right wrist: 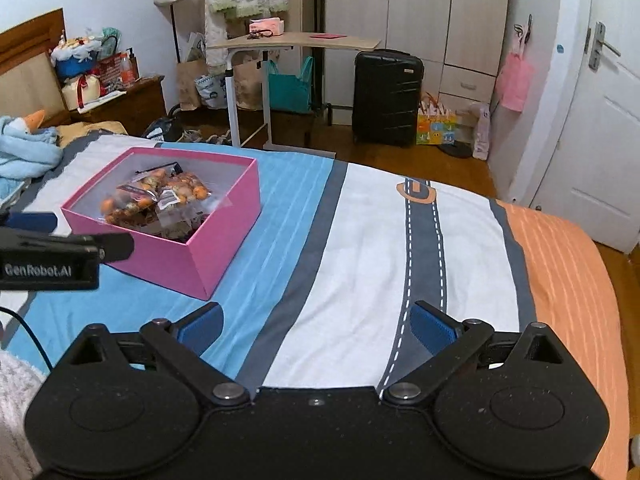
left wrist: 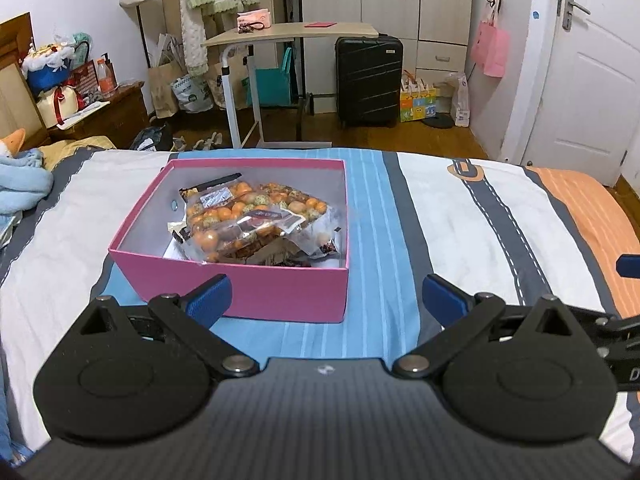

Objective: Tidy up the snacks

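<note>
A pink box [left wrist: 256,292] rests on the striped bedspread [left wrist: 460,216], its lid off. Clear snack bags of orange and speckled balls [left wrist: 248,216] are piled inside it, with darker packets beneath them. My left gripper [left wrist: 326,300] hovers just in front of the box's near wall, open with nothing between its blue pads. In the right wrist view the same pink box [right wrist: 208,248] lies to the left with the snack bags [right wrist: 156,200] in it. My right gripper [right wrist: 316,326] is open over bare bedspread [right wrist: 360,240], holding nothing. The left gripper's body [right wrist: 52,252] shows at that view's left edge.
Beyond the bed's far edge stand a rolling side table [left wrist: 292,34], a black suitcase [left wrist: 368,80], bags on the wooden floor and a white door [left wrist: 592,80]. A light blue blanket [left wrist: 20,188] lies at the bed's left. A nightstand [right wrist: 120,100] holds gift items.
</note>
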